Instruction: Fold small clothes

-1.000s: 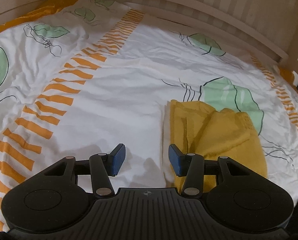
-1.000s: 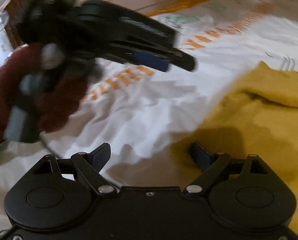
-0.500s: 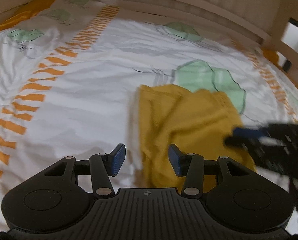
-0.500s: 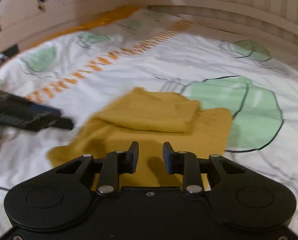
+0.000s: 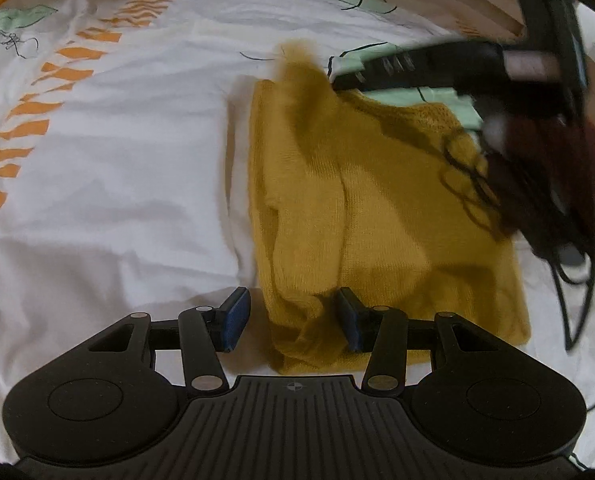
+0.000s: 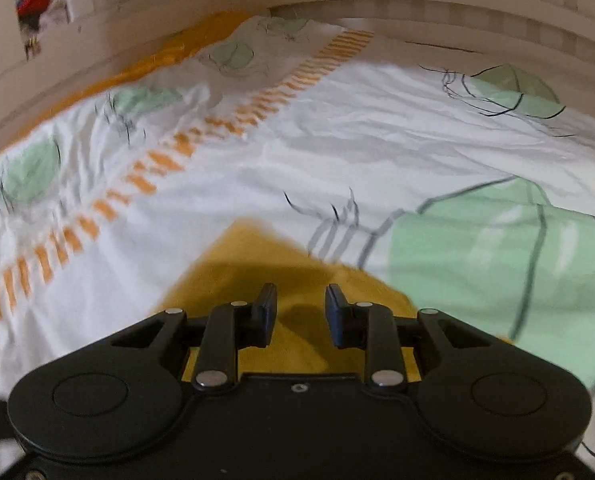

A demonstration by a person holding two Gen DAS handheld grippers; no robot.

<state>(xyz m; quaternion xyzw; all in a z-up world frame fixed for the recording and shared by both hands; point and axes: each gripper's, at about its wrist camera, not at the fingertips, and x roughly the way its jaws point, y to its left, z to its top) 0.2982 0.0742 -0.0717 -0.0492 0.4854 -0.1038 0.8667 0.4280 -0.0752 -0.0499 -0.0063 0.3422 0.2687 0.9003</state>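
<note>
The right gripper (image 5: 361,76) is motion-blurred in the left view, its fingertips hidden behind a lifted fold of the yellow garment (image 5: 377,208). The sleeve (image 5: 569,168) is cut off at the right edge.

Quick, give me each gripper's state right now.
Left gripper: open, a bunched edge of the yellow knit garment lies between the jaws, not pinched.
Right gripper: jaws part open over the garment, gripping nothing.

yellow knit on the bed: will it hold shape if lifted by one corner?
Probably not. The yellow knit garment already slumps in soft rolls at its near edge, so it likely drapes and unfolds. The fuzzy knit should grip pads rather than slip. It looks light, thin-layered on the bedsheet.
</note>
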